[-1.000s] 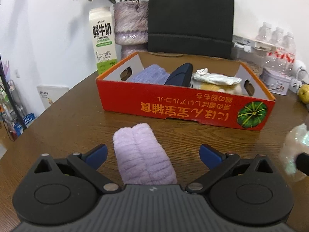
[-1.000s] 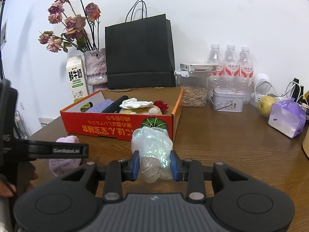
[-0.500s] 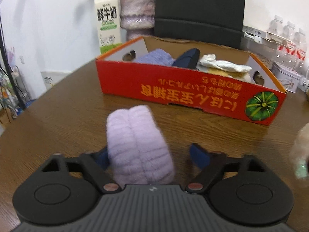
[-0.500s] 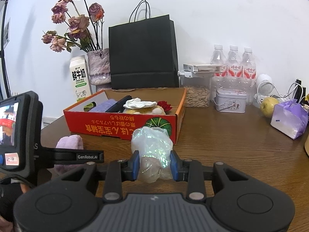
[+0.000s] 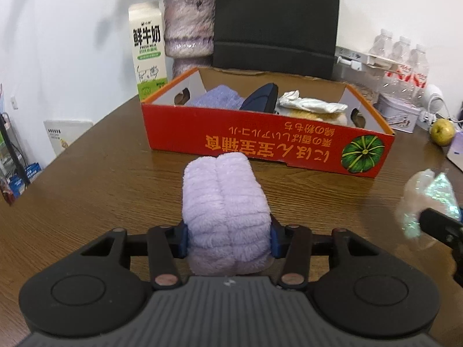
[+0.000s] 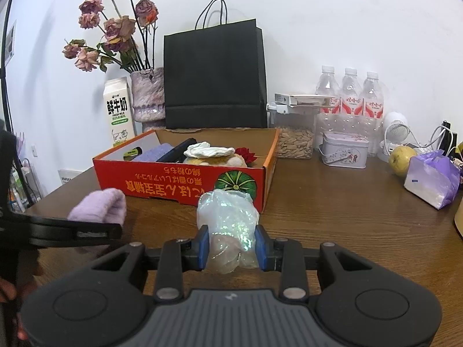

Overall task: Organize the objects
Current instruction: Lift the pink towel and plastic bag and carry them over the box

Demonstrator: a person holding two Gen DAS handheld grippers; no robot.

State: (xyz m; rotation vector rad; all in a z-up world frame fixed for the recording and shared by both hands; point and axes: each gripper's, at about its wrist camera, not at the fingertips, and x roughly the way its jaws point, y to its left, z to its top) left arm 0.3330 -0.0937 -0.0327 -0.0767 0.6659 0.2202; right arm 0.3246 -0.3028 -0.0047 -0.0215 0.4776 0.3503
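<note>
**Ana:** Lilac terry, rolled up: that's the folded towel [image 5: 225, 211], and the left gripper [image 5: 228, 238] is clamped on its near end, blue pads pressed into the pile on both sides.

**Ben:** Where does it sit relative to the box?

**Ana:** Just in front of the red cardboard box [image 5: 269, 147], on or barely above the wooden surface [image 5: 86, 190]; I can't tell which. Its long axis runs straight ahead along the fingers, far end pointing at the box's front wall.

**Ben:** And the other side?

**Ana:** The right gripper [image 6: 231, 247] is closed on a crinkly iridescent plastic bag [image 6: 228, 219], which bulges up between the pads, in front of the box corner with the pumpkin print.

**Ben:** So both loads look bound for the box. How would you do the towel well?

**Ana:** I'd lift it high enough to clear the front wall, since the free end droops ahead of the pads. Then I'd aim for the bare stretch of floor, if there is any: a purple cloth [image 5: 215, 99], a dark blue object [image 5: 262, 97] and a white crumpled glove [image 5: 309, 104] already crowd the box.

**Ben:** Turn it?

**Ana:** Probably lay it parallel to the purple cloth, so the roll stays folded and leaves room for the bag.
</note>
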